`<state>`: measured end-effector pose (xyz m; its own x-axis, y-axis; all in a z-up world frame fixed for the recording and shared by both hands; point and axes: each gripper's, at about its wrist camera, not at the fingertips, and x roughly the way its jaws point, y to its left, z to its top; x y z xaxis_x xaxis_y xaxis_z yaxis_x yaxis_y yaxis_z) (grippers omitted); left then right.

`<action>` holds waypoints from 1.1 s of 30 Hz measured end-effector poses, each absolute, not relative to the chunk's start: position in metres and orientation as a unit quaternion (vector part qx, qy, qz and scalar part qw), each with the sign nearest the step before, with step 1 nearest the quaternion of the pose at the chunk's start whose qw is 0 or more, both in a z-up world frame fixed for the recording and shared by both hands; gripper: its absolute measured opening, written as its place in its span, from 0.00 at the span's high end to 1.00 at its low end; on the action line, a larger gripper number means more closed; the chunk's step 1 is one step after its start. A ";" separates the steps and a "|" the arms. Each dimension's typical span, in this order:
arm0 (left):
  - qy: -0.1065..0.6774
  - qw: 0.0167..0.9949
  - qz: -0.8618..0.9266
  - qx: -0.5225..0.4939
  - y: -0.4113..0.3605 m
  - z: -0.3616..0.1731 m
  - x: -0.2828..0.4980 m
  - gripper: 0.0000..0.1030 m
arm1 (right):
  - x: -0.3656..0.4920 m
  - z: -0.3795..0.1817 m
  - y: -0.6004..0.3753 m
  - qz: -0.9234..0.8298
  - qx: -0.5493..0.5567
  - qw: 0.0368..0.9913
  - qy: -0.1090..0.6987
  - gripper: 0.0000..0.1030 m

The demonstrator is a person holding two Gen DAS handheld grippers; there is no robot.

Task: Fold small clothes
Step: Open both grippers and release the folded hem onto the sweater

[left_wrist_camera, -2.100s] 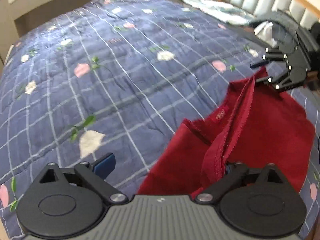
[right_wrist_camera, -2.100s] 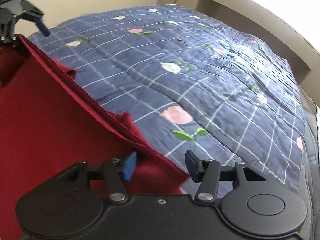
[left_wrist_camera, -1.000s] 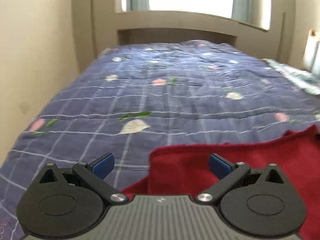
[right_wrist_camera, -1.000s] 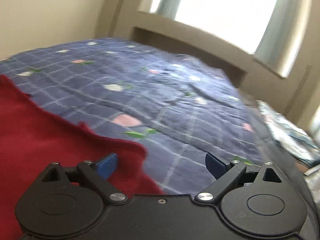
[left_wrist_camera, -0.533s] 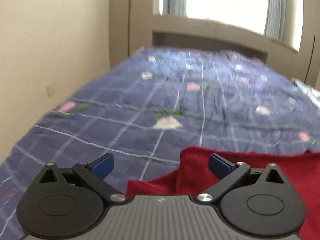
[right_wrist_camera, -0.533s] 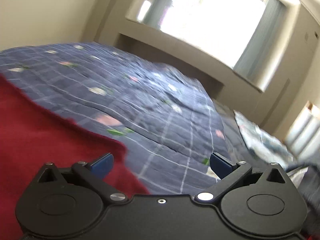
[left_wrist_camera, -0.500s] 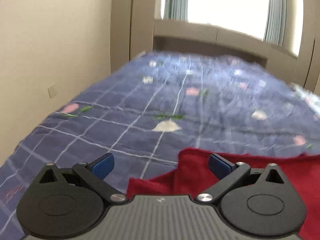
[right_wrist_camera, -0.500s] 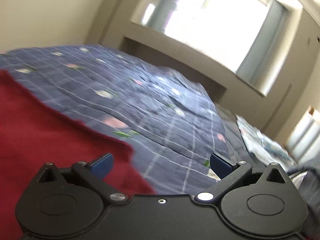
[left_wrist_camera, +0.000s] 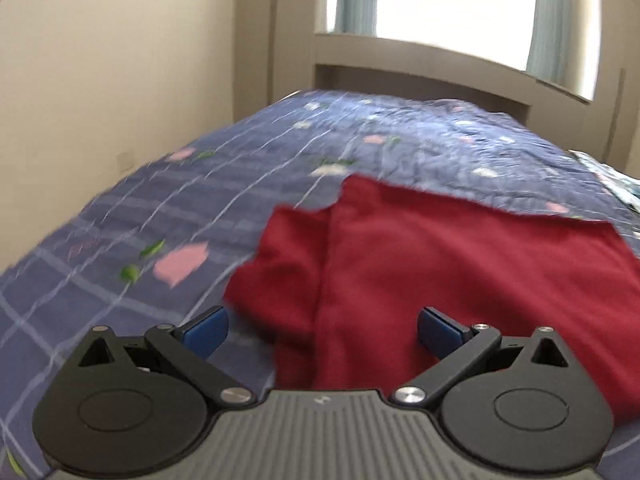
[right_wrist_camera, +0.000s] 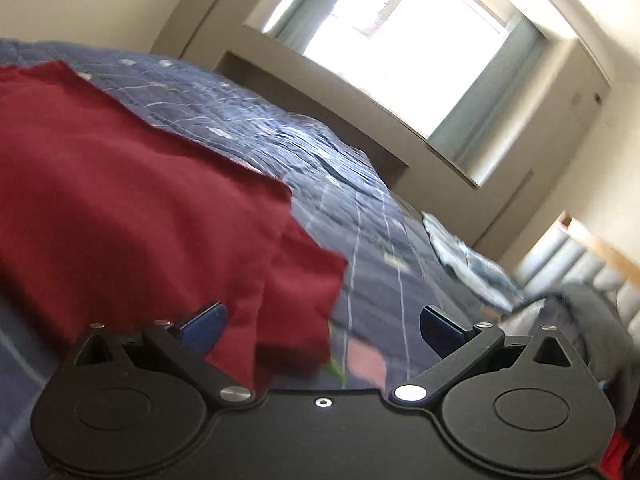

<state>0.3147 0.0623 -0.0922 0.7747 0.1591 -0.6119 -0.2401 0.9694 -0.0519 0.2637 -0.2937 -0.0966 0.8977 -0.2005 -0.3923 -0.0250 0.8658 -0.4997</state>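
Our red shirt lies flat on the bed, its long side running across in front of us. Our left gripper and right gripper both gape wide, holding nothing. Each hangs near one sleeve end, about equally close.

A bed fills the room, spread with a blue checked quilt dotted with pink and white flowers. A dark red garment lies flat on it, one edge folded over.
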 end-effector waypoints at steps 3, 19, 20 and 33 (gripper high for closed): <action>0.314 0.938 0.104 -0.104 0.078 -0.109 0.306 0.00 | 0.264 -0.099 -0.290 -0.052 -0.260 0.940 0.216 0.01; 0.307 0.939 0.114 -0.104 0.078 -0.110 0.300 0.00 | 0.240 -0.063 -0.252 -0.115 -0.271 0.946 0.134 0.01; 0.306 0.939 0.113 -0.105 0.079 -0.110 0.300 0.00 | 0.240 -0.055 -0.241 -0.095 -0.262 0.951 0.131 0.01; 0.294 0.941 0.103 -0.133 0.086 -0.111 0.295 0.00 | 0.287 -0.080 -0.154 0.063 -0.259 0.946 0.186 0.01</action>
<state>0.2952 0.0861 -0.1108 0.8063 0.1152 -0.5802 -0.2713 0.9436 -0.1896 0.2874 -0.1538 -0.0805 0.9231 0.0223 -0.3840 -0.2146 0.8583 -0.4661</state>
